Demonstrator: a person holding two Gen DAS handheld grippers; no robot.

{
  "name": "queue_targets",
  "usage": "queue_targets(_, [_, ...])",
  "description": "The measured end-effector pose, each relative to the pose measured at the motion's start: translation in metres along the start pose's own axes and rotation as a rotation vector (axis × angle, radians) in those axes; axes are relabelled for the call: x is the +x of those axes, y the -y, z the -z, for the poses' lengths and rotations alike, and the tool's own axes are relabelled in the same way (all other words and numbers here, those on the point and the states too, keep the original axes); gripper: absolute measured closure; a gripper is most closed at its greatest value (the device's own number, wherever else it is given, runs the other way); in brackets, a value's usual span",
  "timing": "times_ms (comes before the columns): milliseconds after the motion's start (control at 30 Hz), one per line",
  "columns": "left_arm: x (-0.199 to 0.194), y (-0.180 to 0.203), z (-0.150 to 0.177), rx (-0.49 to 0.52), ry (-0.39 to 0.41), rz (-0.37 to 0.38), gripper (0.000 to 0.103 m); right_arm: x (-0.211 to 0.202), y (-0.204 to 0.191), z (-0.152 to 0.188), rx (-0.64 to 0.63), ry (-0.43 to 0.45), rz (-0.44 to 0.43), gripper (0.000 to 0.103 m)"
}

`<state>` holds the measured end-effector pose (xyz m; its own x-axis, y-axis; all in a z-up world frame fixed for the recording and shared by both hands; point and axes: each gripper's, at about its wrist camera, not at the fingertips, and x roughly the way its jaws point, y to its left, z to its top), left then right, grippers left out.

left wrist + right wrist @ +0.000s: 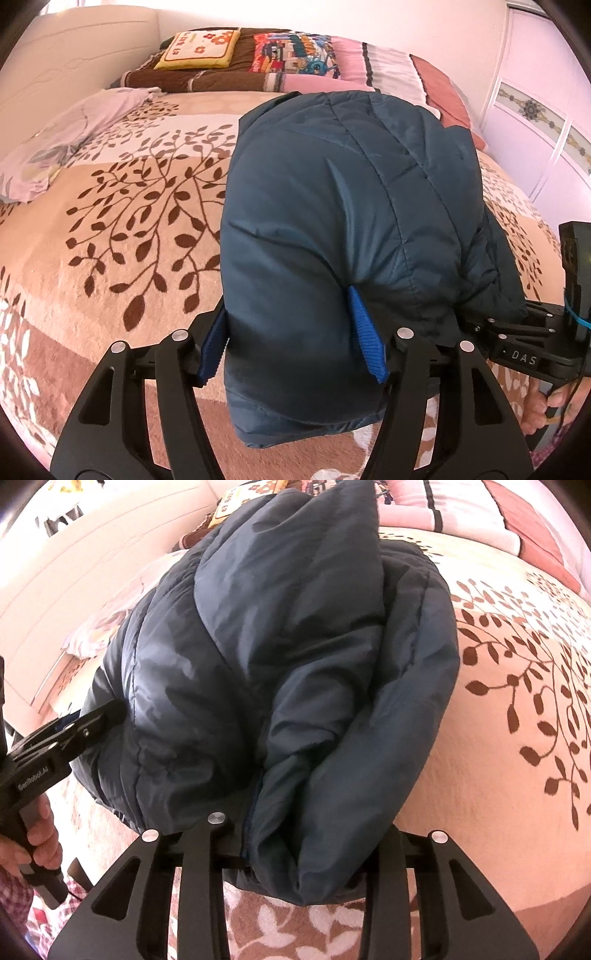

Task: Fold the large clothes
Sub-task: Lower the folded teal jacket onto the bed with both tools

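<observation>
Tongs first: the left gripper (295, 343), black with blue ribbed pads, has the near end of a dark teal quilted puffer jacket (343, 229) wedged between its fingers (364, 332) — the right pad presses into the fabric, the left pad lies against its side, so the jaws look clamped on the bundle. Further right, the right gripper (291, 853) has a thick fold of the same jacket filling the space between its black fingers; its pads are hidden under the cloth, so whether they squeeze or merely flank it cannot be told.

The jacket lies bunched and folded over itself on a beige plush blanket with a brown leaf pattern (140, 206) covering a bed. At the far end sit a yellow flowered cushion (199, 46), a cartoon-print pillow (295, 53) and pink striped bedding (373, 62) — beyond these, a cream padded headboard (74, 55) to the left and a pale wardrobe door (546, 110) to the right.
</observation>
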<state>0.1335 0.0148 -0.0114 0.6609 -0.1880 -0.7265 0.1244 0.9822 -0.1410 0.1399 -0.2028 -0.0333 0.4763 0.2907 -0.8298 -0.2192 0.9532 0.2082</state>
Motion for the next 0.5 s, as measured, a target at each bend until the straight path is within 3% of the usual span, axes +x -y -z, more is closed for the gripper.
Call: queue_targets(500, [-0.015, 0.007, 0.003, 0.002, 0.002, -0.044, 0.031, -0.012, 0.011, -0.001, 0.083, 0.001, 0.004, 0.048])
